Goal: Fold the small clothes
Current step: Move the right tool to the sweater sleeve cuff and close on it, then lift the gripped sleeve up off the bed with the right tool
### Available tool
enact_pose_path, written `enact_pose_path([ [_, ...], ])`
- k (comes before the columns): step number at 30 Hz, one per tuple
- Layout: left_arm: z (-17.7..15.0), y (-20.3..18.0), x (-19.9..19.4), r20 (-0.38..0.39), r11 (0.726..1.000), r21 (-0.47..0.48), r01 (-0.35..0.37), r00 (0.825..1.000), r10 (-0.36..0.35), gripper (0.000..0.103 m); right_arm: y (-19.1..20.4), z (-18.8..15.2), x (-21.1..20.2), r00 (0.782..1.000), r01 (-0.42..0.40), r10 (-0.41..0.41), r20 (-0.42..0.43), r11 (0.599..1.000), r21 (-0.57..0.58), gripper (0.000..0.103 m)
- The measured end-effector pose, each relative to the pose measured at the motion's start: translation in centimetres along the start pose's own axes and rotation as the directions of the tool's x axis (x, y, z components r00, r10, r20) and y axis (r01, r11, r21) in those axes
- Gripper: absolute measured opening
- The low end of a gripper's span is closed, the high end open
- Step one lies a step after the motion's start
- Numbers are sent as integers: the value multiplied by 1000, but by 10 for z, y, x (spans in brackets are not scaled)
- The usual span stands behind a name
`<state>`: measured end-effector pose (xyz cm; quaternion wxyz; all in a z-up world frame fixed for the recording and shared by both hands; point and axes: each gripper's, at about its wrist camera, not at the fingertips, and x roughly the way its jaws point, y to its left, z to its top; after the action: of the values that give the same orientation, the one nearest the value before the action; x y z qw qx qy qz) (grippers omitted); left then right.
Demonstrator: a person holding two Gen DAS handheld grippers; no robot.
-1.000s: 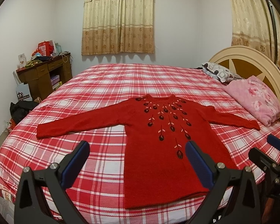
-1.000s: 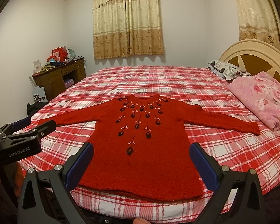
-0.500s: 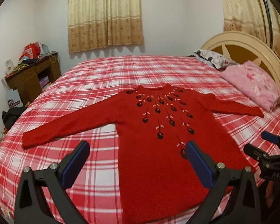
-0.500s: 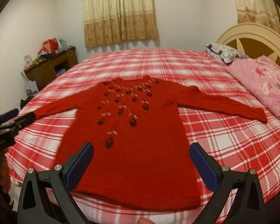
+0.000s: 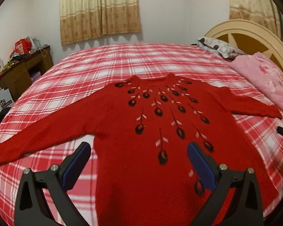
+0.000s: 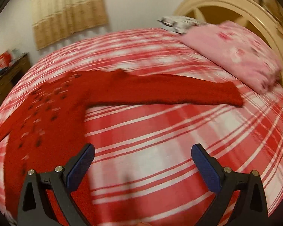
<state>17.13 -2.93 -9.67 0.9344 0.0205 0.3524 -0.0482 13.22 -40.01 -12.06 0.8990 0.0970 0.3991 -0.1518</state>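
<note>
Across the middle of the bed (image 5: 103,60), on its red-and-white plaid cover, a red sweater (image 5: 141,169) lies spread flat with its front up. Dark embroidered buds on thin stems fan down from the neckline. Both sleeves reach straight out to the sides, one toward the wooden desk (image 5: 22,71) by the wall, the other toward the pink floral pillow (image 5: 264,82) at the cream headboard (image 5: 254,33). A grey patterned pillow (image 5: 215,46) sits just beyond the pink one, and tan curtains (image 5: 100,9) hang on the far wall.

The left hand-held gripper (image 5: 138,161) hovers over the lower body of the sweater, its blue-padded fingers spread wide and holding nothing; one finger shows against the plaid cover beside the sweater's edge, the other against the red knit. At the right edge of this view a small dark part of the other tool pokes in above the bed.

The right hand-held gripper (image 6: 143,160) is also spread wide and empty. Its view is blurred. It looks over bare plaid cover, with the sweater's body off to the left and the outstretched sleeve (image 6: 169,92) crossing ahead of it, the cuff ending near the pink floral pillow. Whether either tool touches the fabric cannot be told.
</note>
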Motion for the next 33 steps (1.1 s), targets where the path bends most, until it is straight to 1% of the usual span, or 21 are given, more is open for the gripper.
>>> enact_pose_path([
  [1, 4, -1, 8, -11, 1000, -9, 10, 1000, -10, 103, -10, 4, 4, 1000, 14, -14, -4, 1000, 14, 102],
  [5, 8, 0, 25, -36, 1000, -20, 1, 999, -2, 103, -55, 26, 19, 998, 66, -66, 0, 994, 85, 102],
  [8, 3, -1, 35, -53, 1000, -18, -13, 999, 12, 103, -90, 42, 32, 997, 81, -79, -15, 984, 156, 102],
  [10, 2, -1, 43, -69, 1000, -15, -19, 997, 17, 103, -113, 51, 39, 994, 114, -111, -23, 974, 196, 102],
  [13, 2, -1, 56, -99, 999, -13, -32, 995, 31, 103, -140, 61, 52, 988, 157, -151, -42, 960, 230, 102],
  [16, 6, -2, 66, -110, 999, -11, -42, 993, 40, 103, -162, 68, 62, 981, 194, -186, -55, 947, 255, 101],
  [17, 7, -2, 68, -112, 999, -9, -46, 993, 44, 103, -167, 70, 64, 980, 201, -192, -59, 944, 261, 98],
  [18, 8, -3, 70, -112, 999, -5, -48, 993, 47, 103, -172, 73, 67, 979, 201, -191, -64, 943, 266, 93],
  [19, 9, -3, 72, -110, 999, -1, -50, 993, 49, 103, -177, 75, 71, 980, 197, -184, -73, 942, 272, 90],
  [21, 12, -3, 77, -109, 998, 9, -62, 992, 63, 103, -183, 78, 79, 982, 181, -158, -99, 940, 289, 73],
  [23, 14, -2, 81, -112, 998, 10, -66, 991, 67, 103, -185, 81, 86, 984, 164, -133, -120, 941, 297, 62],
  [25, 14, 2, 84, -120, 997, 2, -72, 990, 71, 103, -181, 84, 91, 984, 161, -132, -121, 947, 279, 58],
  [27, 14, 6, 85, -124, 998, -8, -68, 990, 66, 103, -175, 87, 97, 986, 139, -107, -130, 955, 264, 35],
  [28, 13, 8, 84, -127, 998, -13, -66, 990, 64, 103, -172, 88, 98, 985, 141, -109, -133, 956, 258, 33],
  [30, 12, 10, 83, -132, 998, -15, -62, 989, 59, 103, -166, 89, 102, 985, 134, -103, -136, 961, 243, 24],
  [31, 11, 11, 82, -134, 998, -14, -60, 989, 57, 103, -164, 90, 103, 985, 129, -97, -140, 962, 242, 17],
  [33, 11, 12, 81, -134, 998, -13, -59, 989, 57, 103, -161, 92, 104, 986, 123, -91, -141, 963, 241, 13],
])
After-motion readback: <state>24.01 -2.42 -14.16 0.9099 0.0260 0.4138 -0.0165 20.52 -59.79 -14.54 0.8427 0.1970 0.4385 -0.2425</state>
